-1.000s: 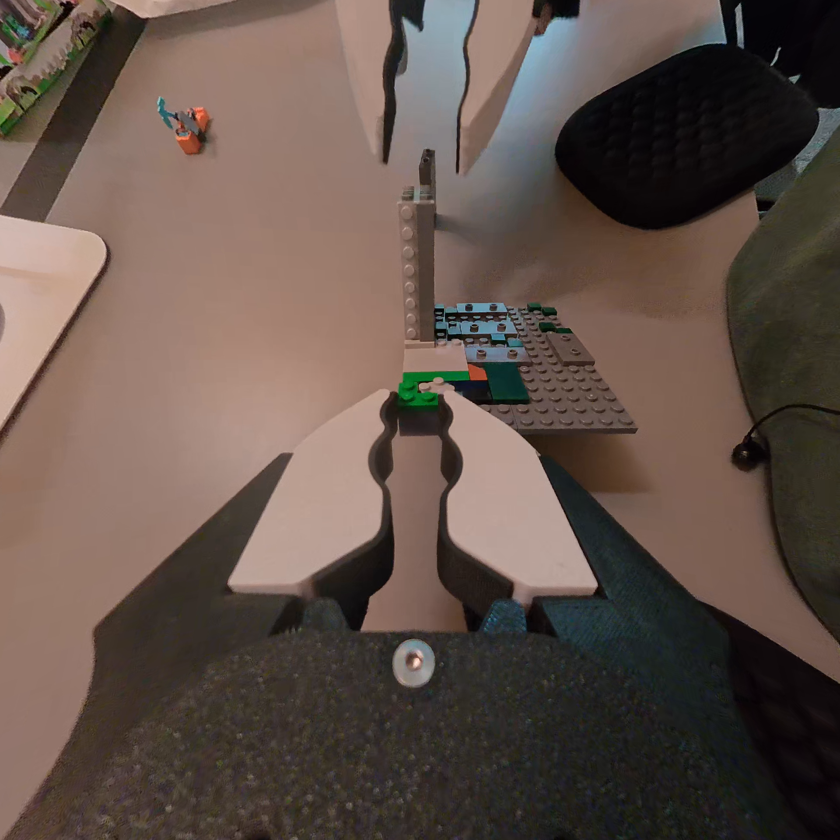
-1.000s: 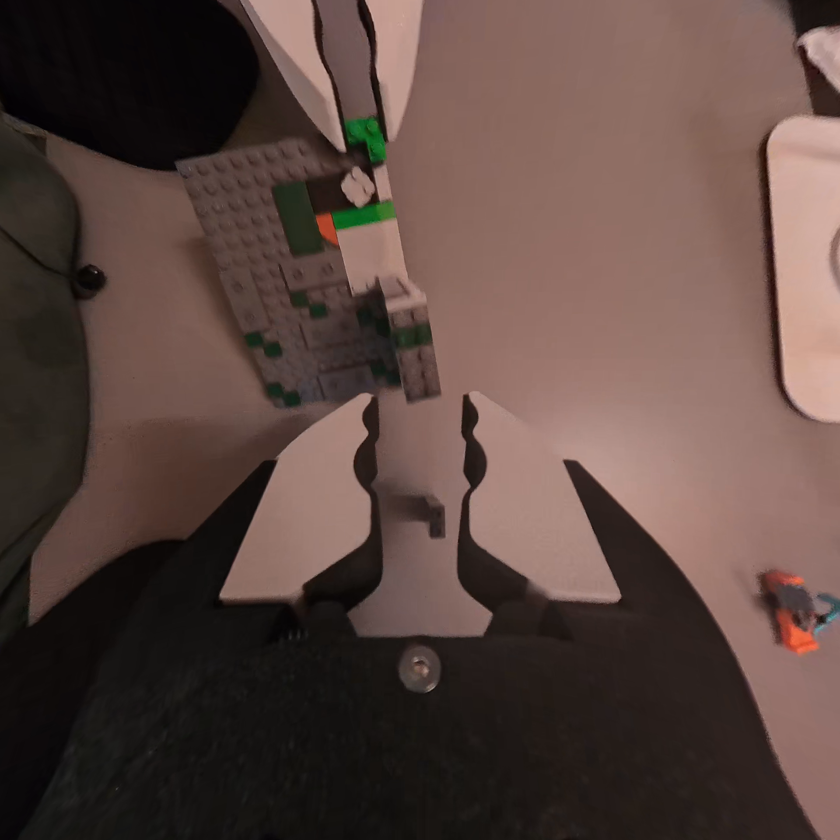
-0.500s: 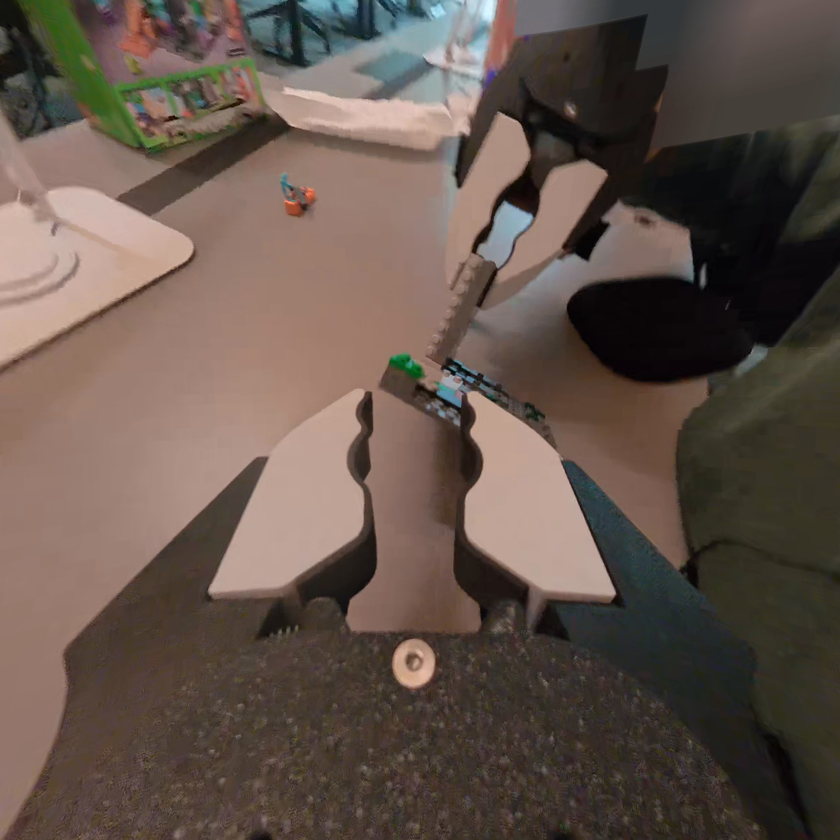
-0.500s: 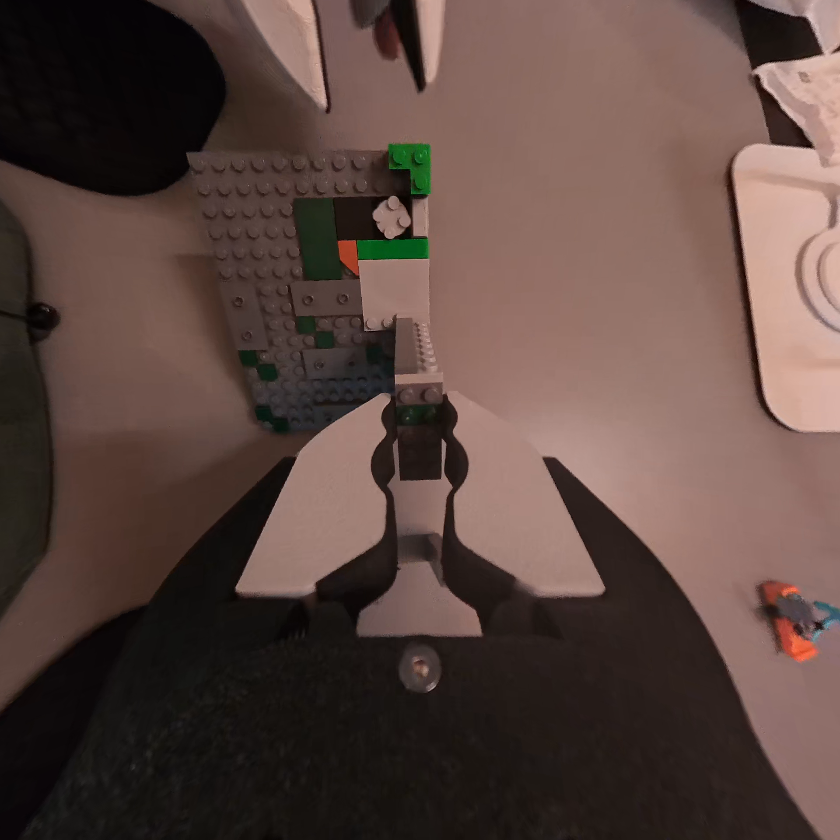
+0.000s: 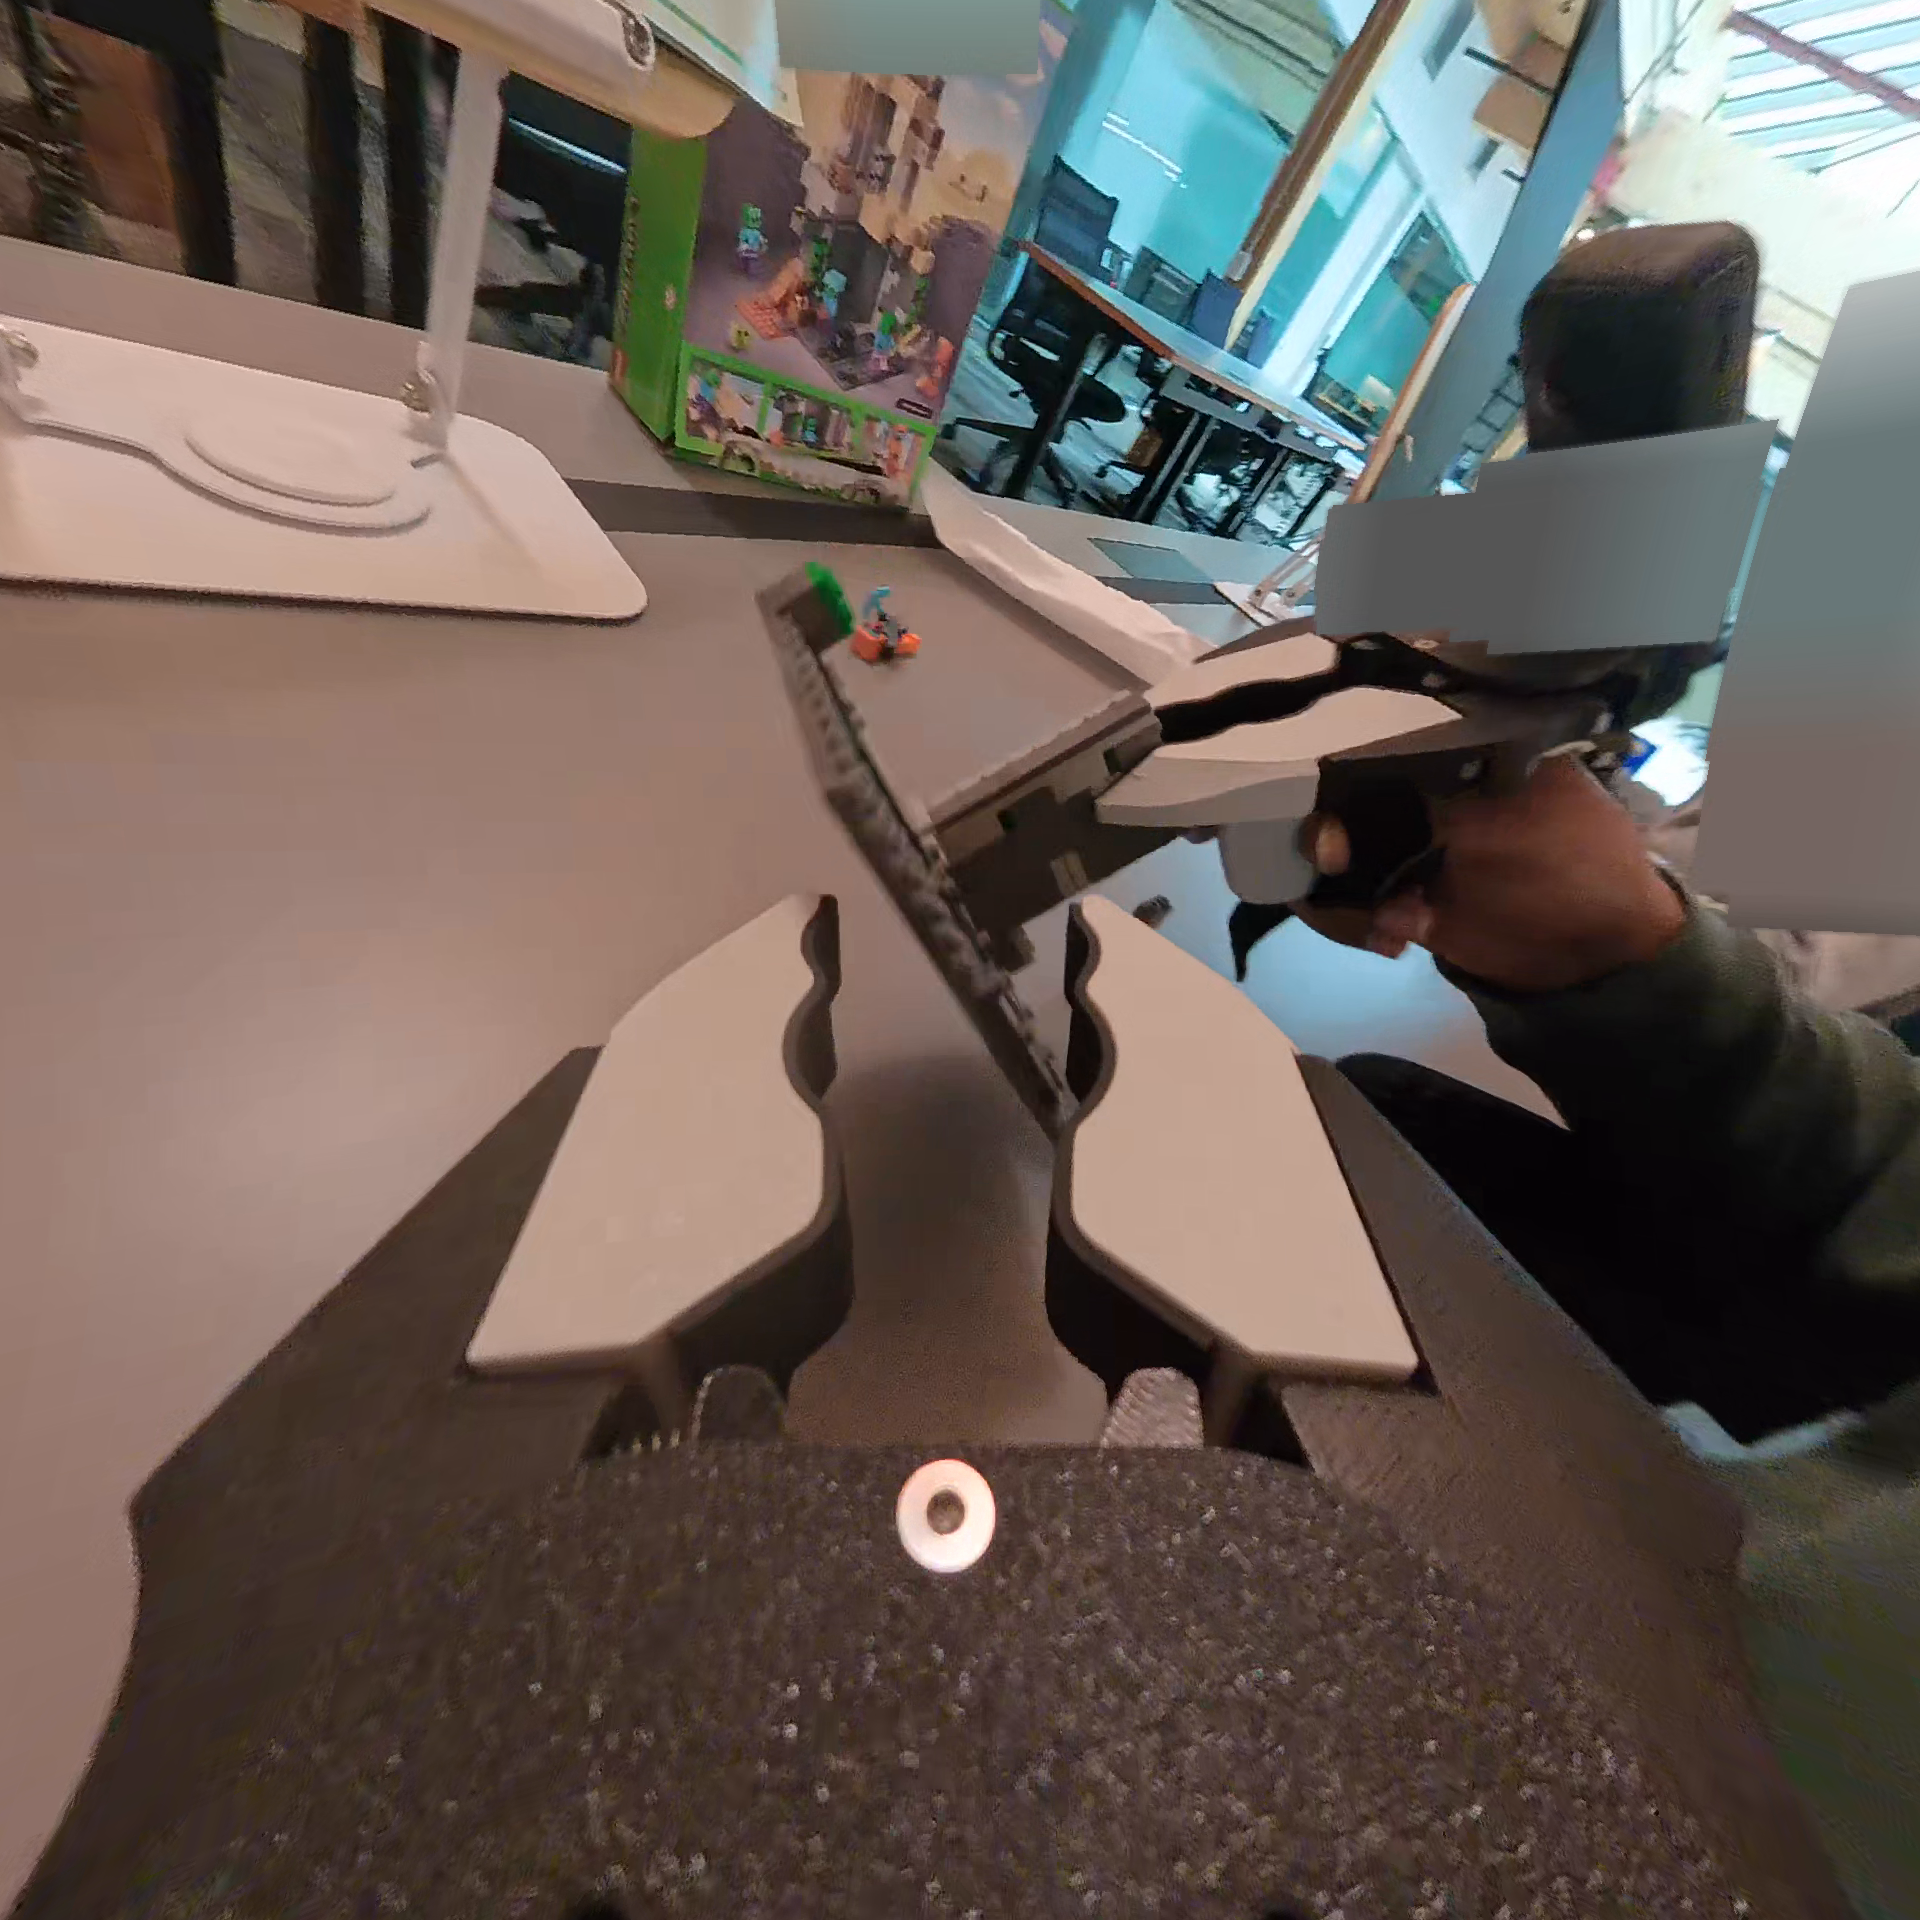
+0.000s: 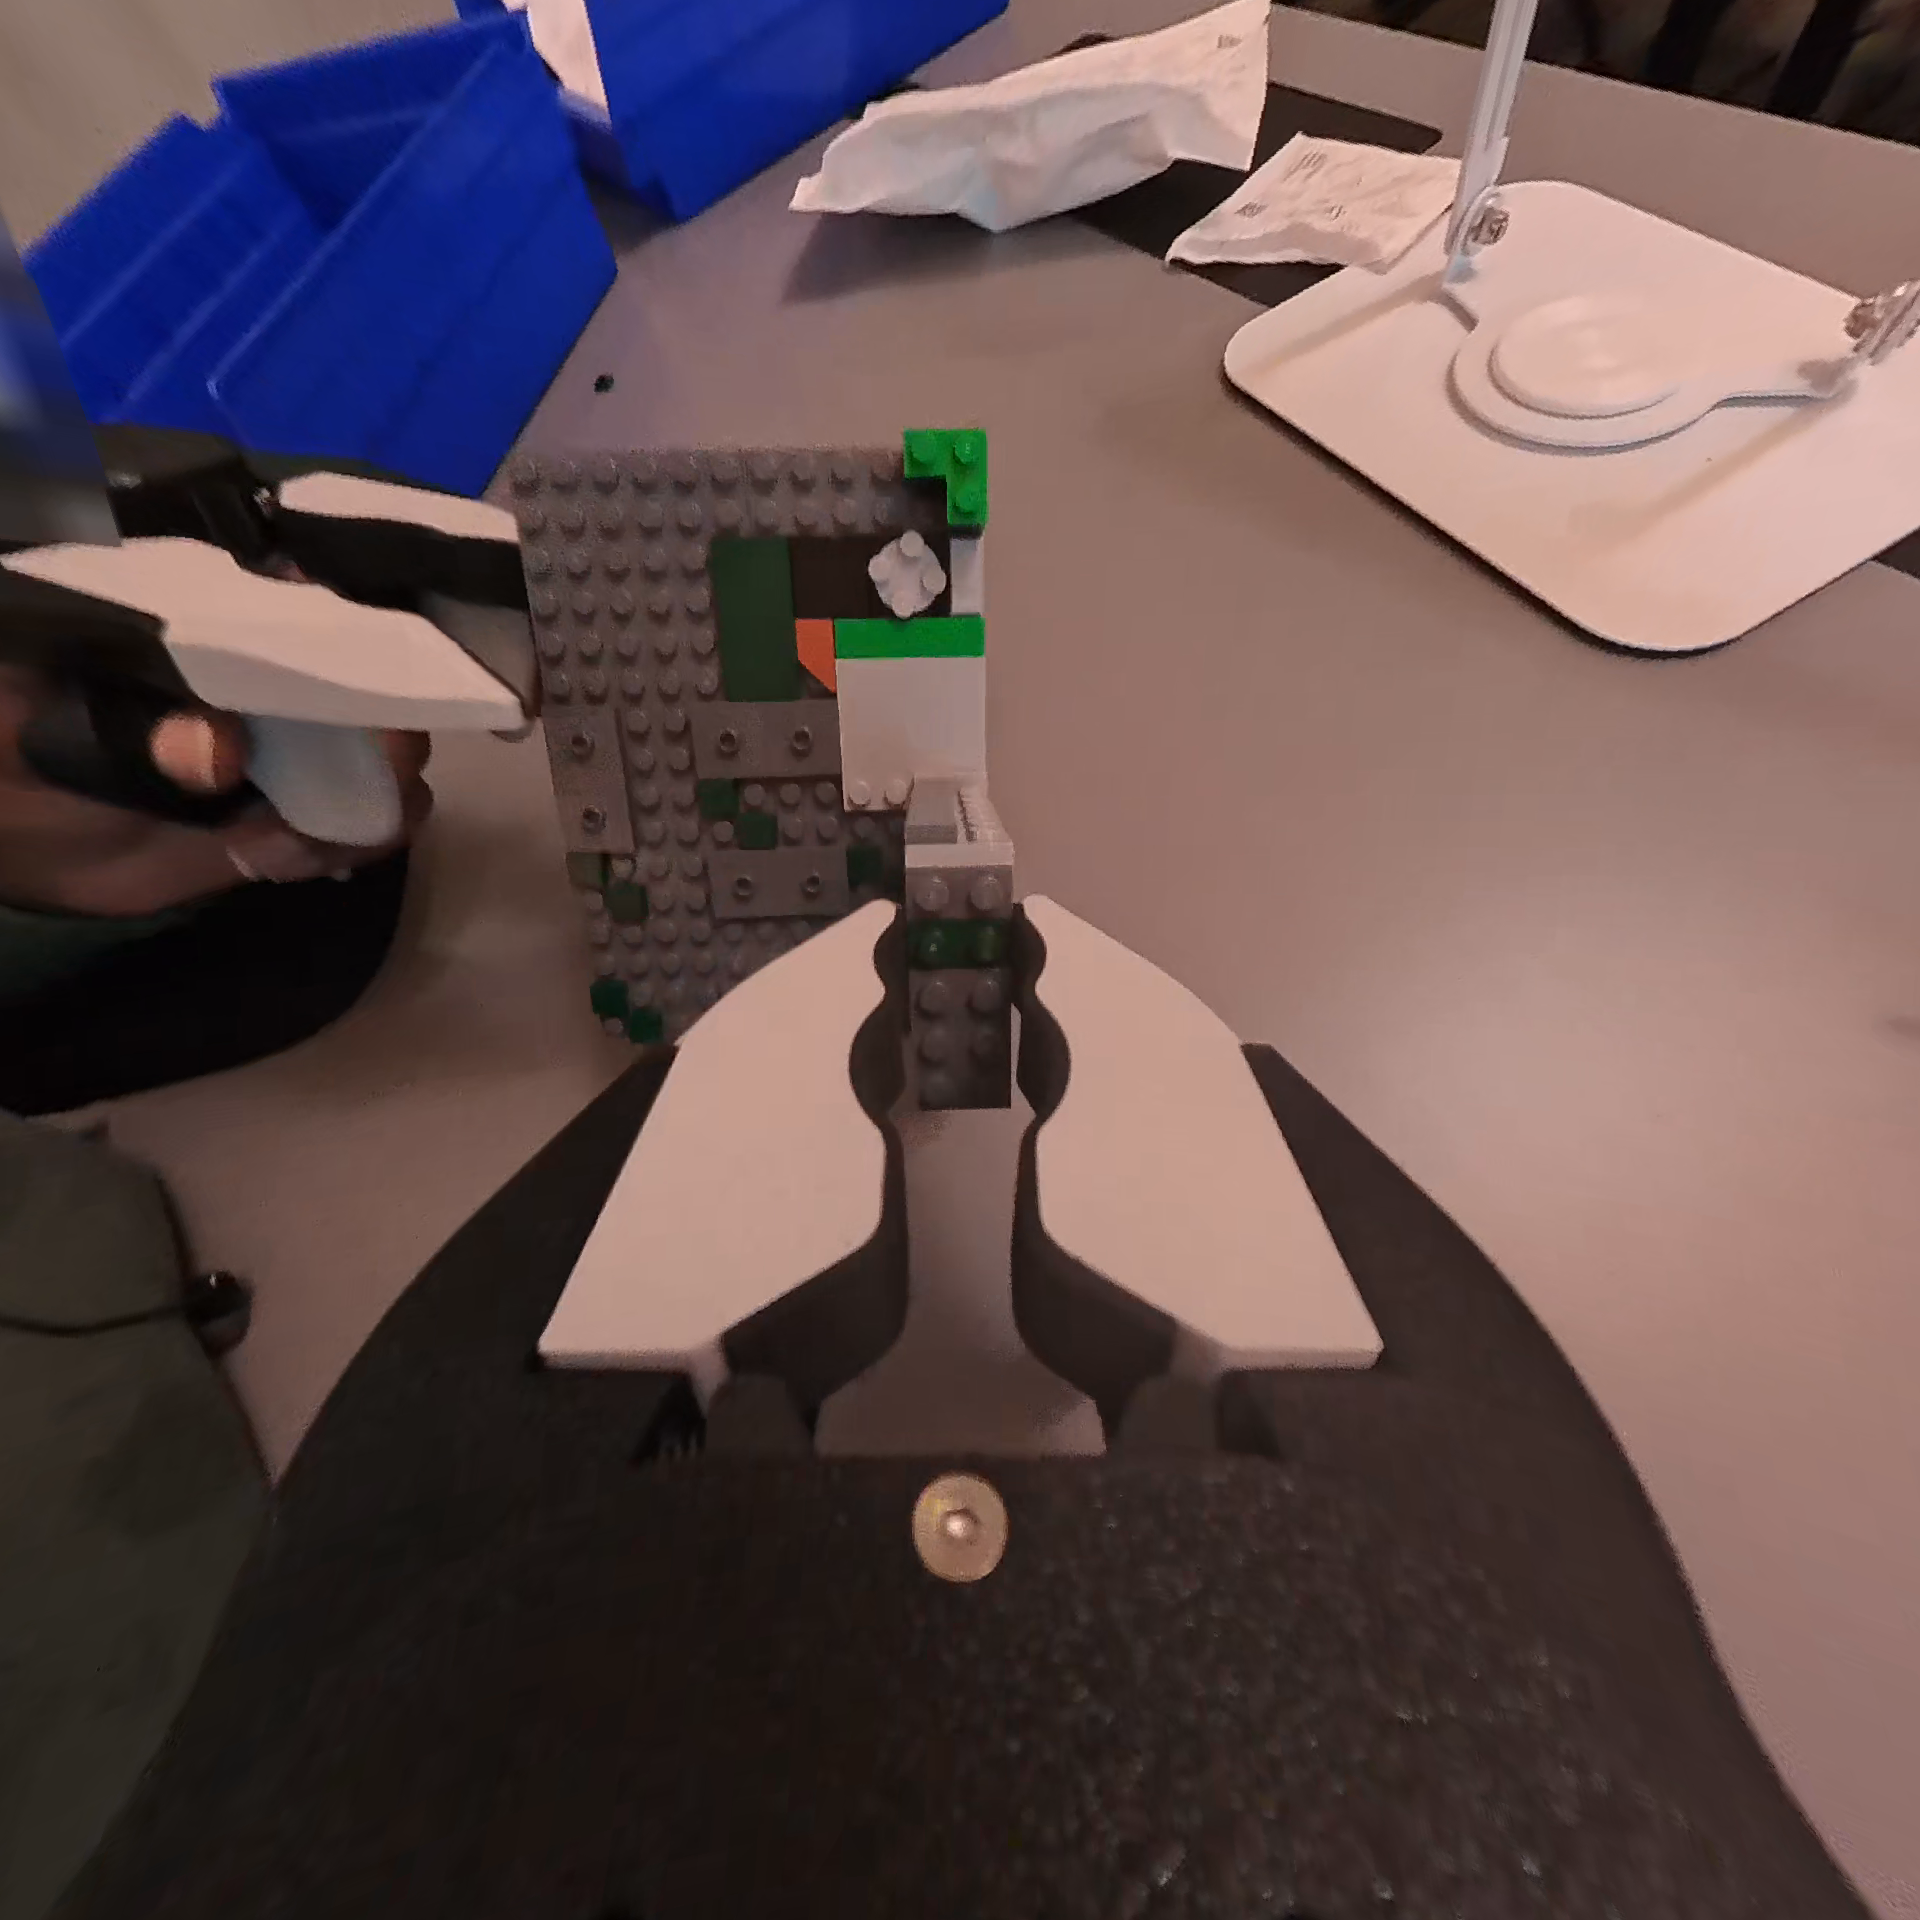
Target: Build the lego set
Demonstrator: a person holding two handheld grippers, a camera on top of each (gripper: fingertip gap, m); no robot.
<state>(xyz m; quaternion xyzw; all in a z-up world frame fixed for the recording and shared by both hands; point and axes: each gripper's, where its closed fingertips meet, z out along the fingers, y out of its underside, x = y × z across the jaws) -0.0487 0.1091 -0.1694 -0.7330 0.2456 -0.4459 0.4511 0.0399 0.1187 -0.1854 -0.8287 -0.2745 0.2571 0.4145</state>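
The grey baseplate (image 6: pixel 623 582), carrying green, white and orange tiles, is lifted and tilted up on edge. My right gripper (image 6: pixel 958 914) is shut on the grey stud wall (image 6: pixel 961 1018) that rises from the plate's corner, and holds the whole build. In the left wrist view the plate (image 5: pixel 883 810) shows edge-on, with the wall (image 5: pixel 1039 821) and right gripper (image 5: pixel 1138 753) behind it. My left gripper (image 5: pixel 951 935) is open, and the plate's edge lies between its fingers, close to the right one. It also shows in the right wrist view (image 6: pixel 514 623). A green corner brick (image 6: pixel 951 468) sits at the plate's far corner.
A white stand base (image 5: pixel 312 499) lies at the left, also in the right wrist view (image 6: pixel 1558 416). A green set box (image 5: pixel 800 343) and a small orange figure (image 5: pixel 883 634) are farther back. Blue bins (image 6: pixel 343 270) and a white paper bag (image 6: pixel 1039 125) lie beyond the build. Some 10 cm of space lies between my two pairs of fingers.
The right gripper closed on the wall and lifted the build, tipping the plate off the table. The left gripper let go of the green corner, opened, and now straddles the plate's edge.
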